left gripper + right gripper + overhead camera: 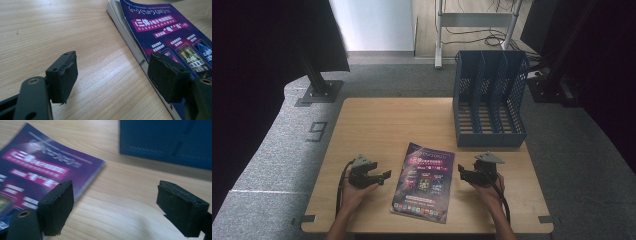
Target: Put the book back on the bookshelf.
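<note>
Lying flat near the front edge of the pale wooden table [377,120], the thin purple softcover magazine with glossy printed cover [424,181] sits between the two grippers, its long side running roughly away from the person. It looks light and floppy; the slick cover would probably slide under a pad, and the pages would sag if lifted by one corner, so a pinch on the thick page edge along its long sides, one gripper each side, seems the safest hold. The left gripper [383,175] rests low just beside the magazine's left edge, jaws spread wide and holding nothing. The right gripper [461,172] sits just off the right edge, jaws likewise wide apart and empty. Behind stands the dark blue perforated plastic file rack [490,97], upright, well apart from the magazine
</note>
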`<state>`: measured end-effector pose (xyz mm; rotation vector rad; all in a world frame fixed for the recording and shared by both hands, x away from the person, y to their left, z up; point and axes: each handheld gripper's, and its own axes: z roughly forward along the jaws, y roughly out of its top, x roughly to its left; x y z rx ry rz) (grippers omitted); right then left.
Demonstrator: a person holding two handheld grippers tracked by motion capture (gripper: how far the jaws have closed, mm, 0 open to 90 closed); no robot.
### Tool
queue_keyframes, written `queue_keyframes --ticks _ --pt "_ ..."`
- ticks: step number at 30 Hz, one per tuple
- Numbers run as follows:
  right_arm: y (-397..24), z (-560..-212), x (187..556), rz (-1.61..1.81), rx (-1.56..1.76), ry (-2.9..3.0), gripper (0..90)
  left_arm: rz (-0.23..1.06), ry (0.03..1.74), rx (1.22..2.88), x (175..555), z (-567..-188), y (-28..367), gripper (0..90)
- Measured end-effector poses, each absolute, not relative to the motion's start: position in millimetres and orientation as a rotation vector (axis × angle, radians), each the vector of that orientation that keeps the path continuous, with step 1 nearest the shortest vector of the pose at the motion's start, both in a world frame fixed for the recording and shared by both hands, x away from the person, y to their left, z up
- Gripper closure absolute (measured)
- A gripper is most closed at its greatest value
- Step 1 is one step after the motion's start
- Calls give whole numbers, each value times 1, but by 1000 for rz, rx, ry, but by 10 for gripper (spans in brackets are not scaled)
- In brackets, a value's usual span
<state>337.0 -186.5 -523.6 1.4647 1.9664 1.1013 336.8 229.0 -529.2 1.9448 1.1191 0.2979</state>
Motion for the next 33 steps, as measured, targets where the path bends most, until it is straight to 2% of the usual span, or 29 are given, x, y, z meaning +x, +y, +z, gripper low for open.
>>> queue_keyframes --ticks 8,33 --pt "-162 -522 344 1129 1417 1996 141 303 1127 1941 336 -528 228 244" --pt "-128 -543 340 1134 1374 2108 143 303 1127 1933 335 -527 224 245"
